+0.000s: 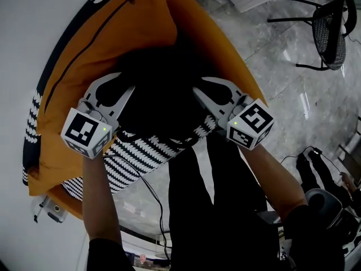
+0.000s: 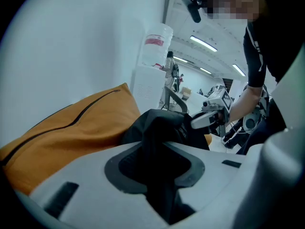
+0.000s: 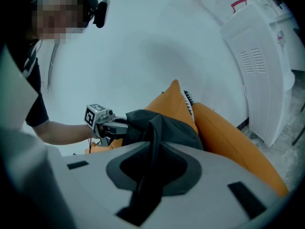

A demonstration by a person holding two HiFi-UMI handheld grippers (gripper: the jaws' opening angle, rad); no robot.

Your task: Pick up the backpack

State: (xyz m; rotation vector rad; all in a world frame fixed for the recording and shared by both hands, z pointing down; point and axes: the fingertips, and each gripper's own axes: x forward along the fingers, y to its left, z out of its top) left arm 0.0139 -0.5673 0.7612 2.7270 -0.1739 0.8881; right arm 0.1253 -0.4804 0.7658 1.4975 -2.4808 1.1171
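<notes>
1. Nearest of all are the person's bare forearms (image 1: 99, 202), each running up to a tool with a black-and-white marker cube at its back.
2. The left tool (image 1: 117, 95) is pinching a fold of the black backpack (image 1: 161, 103). Seen along its own jaws, the dark fabric fills the gap between the pads and runs down through it.
3. The right tool (image 1: 210, 96) is clamped on the backpack as well, with a strip of the same black fabric squeezed between its pads.
4. The backpack sits between the two tools, its bulk bunched just ahead of their tips, and each tool bites into one side of it.
5. Under and beyond both tools lies a big orange cushion (image 1: 113, 33) with a dark zip line. The backpack rests against it.
6. Below the tools, towards the person, a black-and-white striped cloth (image 1: 141, 154) shows at the cushion's lower edge.
7. A thin black cable (image 1: 151, 193) hangs down below the left tool.
8. Well off to the right of the right tool, a black chair (image 1: 331, 30) stands on the grey marbled floor (image 1: 282, 72).
9. Past the cushion, ahead of the left tool, stands a white water cooler (image 2: 150, 82) with a bottle on top.
</notes>
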